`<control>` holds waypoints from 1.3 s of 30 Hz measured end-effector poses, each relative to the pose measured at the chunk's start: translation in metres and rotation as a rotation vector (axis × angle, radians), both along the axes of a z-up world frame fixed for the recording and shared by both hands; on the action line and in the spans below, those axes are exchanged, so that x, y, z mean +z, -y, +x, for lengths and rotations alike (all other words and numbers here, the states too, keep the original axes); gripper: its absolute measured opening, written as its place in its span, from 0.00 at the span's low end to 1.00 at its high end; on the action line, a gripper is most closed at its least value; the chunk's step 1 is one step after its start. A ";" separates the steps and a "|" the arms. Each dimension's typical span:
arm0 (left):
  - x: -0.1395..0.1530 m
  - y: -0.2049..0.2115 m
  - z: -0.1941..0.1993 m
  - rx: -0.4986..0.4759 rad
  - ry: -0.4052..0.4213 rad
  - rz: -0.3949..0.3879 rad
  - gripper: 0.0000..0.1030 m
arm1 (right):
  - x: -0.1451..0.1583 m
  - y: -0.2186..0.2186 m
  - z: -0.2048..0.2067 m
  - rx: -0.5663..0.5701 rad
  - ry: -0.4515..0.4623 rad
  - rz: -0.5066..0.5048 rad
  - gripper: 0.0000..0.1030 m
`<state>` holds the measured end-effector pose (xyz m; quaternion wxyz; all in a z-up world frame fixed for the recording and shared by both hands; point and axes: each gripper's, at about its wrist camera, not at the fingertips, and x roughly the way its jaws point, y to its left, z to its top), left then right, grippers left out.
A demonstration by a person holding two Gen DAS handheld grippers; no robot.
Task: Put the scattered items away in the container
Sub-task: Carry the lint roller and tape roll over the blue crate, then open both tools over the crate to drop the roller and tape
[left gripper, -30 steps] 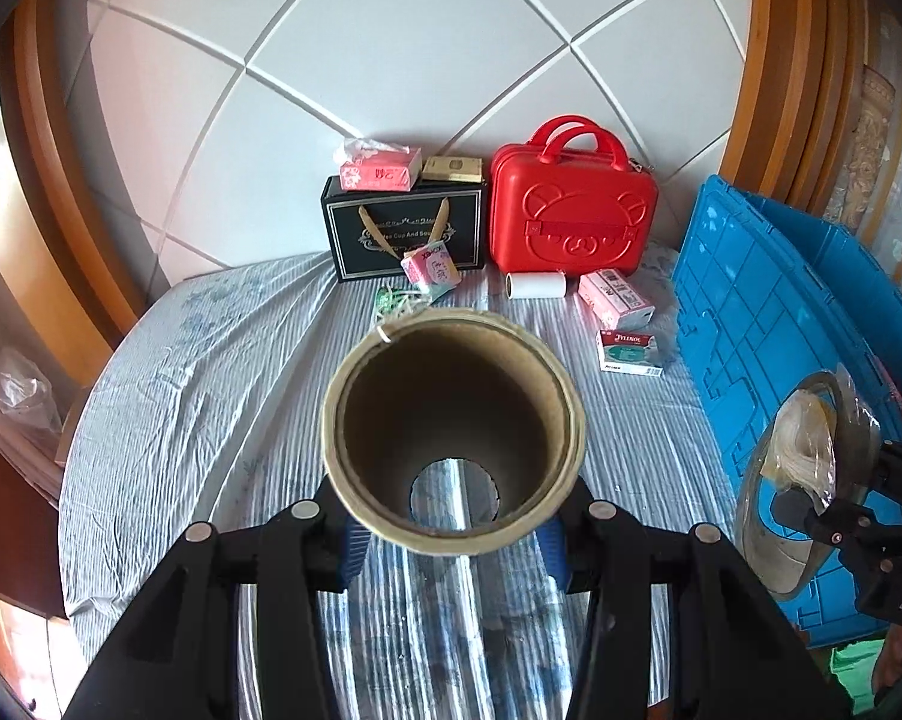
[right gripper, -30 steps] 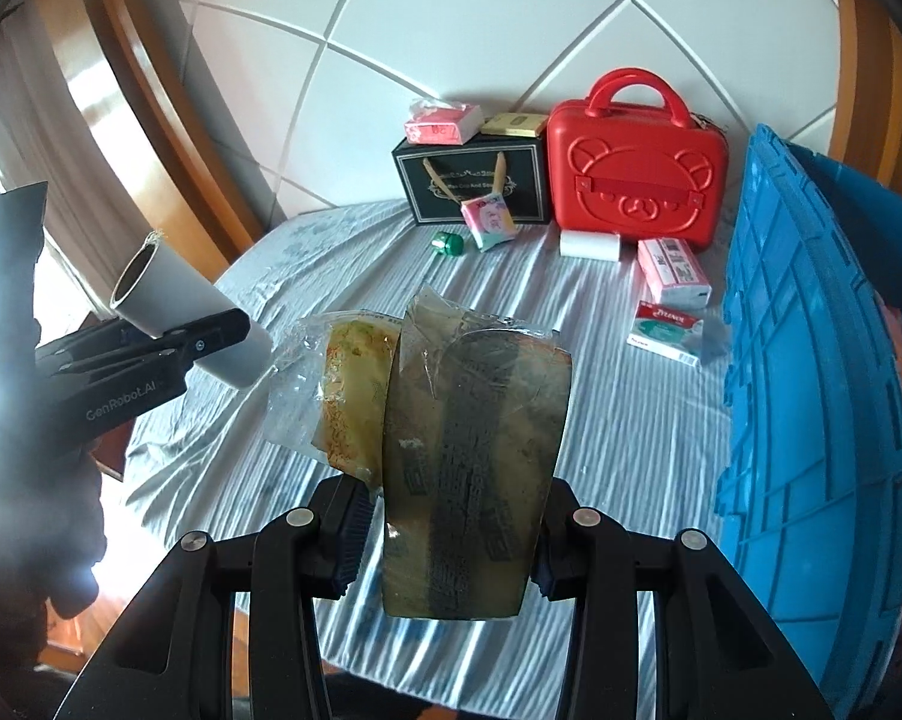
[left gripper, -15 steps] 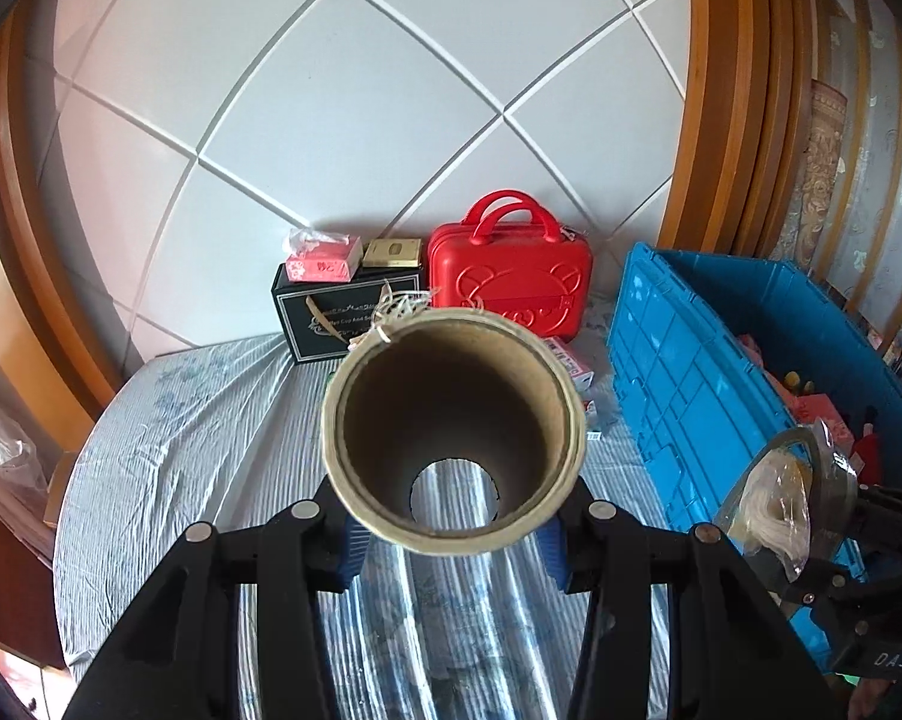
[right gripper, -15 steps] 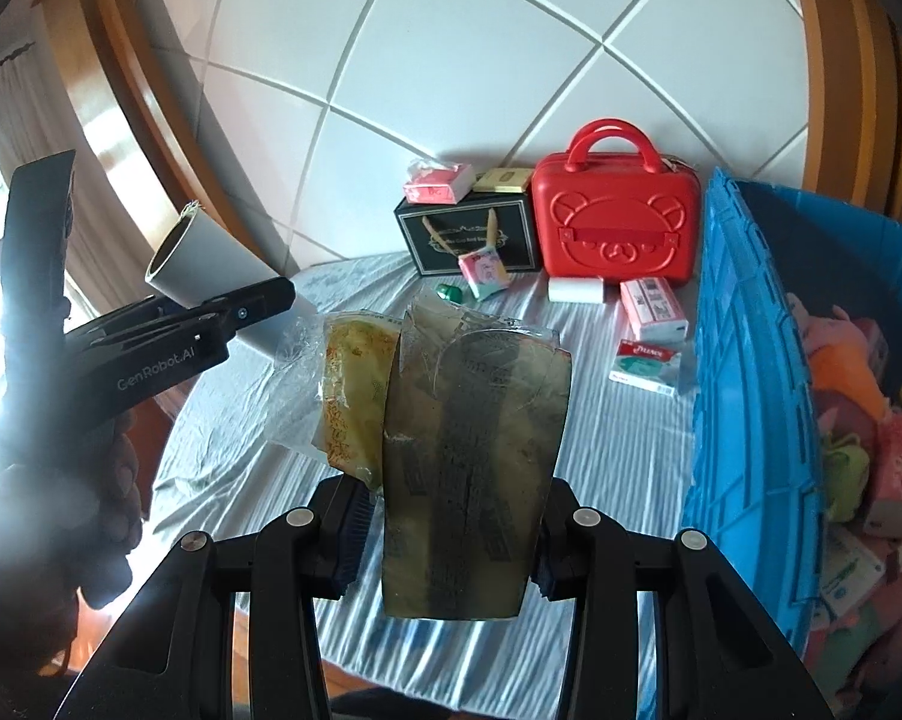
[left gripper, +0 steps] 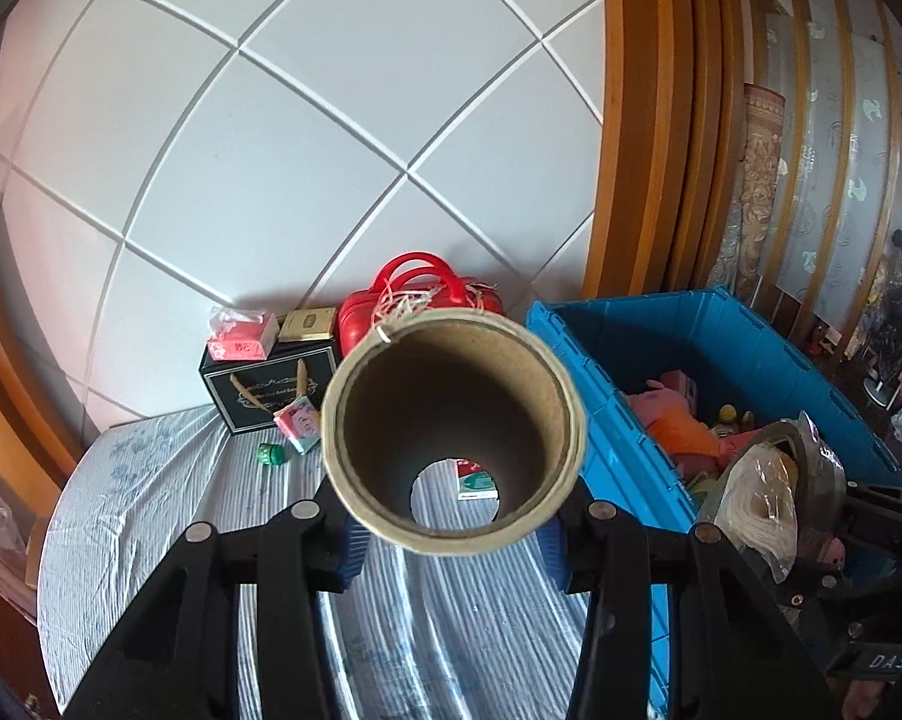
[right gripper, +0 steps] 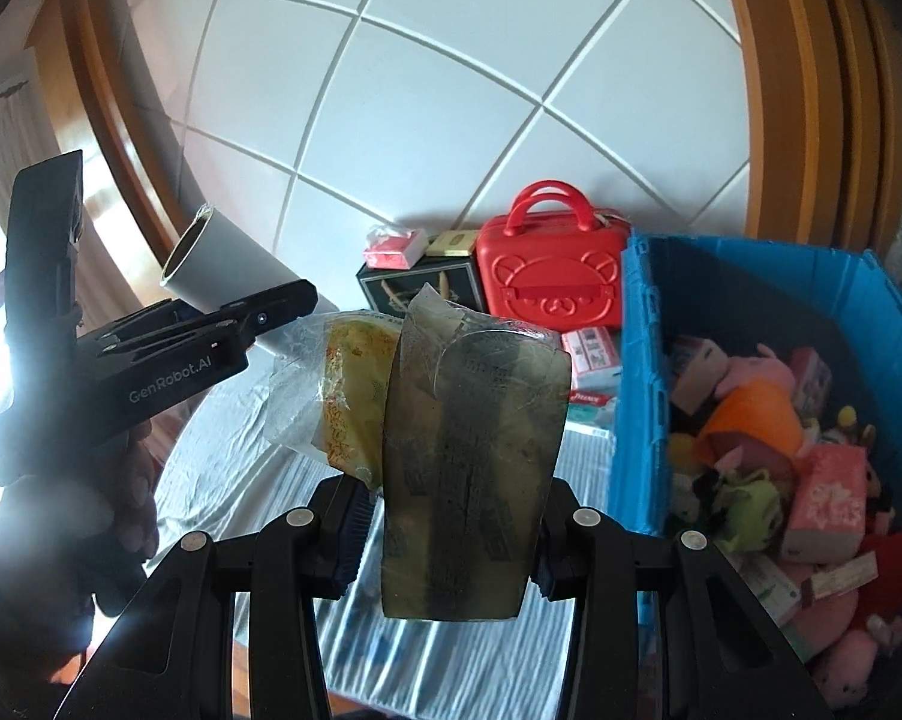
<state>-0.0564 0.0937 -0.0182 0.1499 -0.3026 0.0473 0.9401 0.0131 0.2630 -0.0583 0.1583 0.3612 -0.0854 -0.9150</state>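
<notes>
My left gripper [left gripper: 451, 540] is shut on a brown cardboard tube [left gripper: 451, 378], seen end-on with frayed string at its far rim. In the right wrist view that tube [right gripper: 223, 264] sticks up from the left gripper [right gripper: 265, 315] at the left. My right gripper [right gripper: 445, 546] is shut on a dark roll of tape [right gripper: 469, 468] with a clear bag of yellowish stuff beside it. The left wrist view shows that roll [left gripper: 769, 492] at the right edge, over the blue crate [left gripper: 631, 306]. The crate [right gripper: 637, 390] stands open, with plush toys and boxes inside.
A striped sheet [left gripper: 151, 510] covers the bed. At the back stand a red case [right gripper: 550, 276] and a black gift box [left gripper: 265, 384] with a pink pack [left gripper: 241, 336] on top. Small packs [right gripper: 592, 354] lie next to the crate. Wooden frames flank the white panelled wall.
Both grippers have risen and swung right toward the blue crate with their loads still held. The crate's inside with its toys has come into view.
</notes>
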 end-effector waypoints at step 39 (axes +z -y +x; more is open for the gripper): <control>-0.005 -0.279 -0.001 -0.494 0.125 -0.025 0.81 | -0.038 -0.242 0.045 -0.504 0.120 0.105 0.82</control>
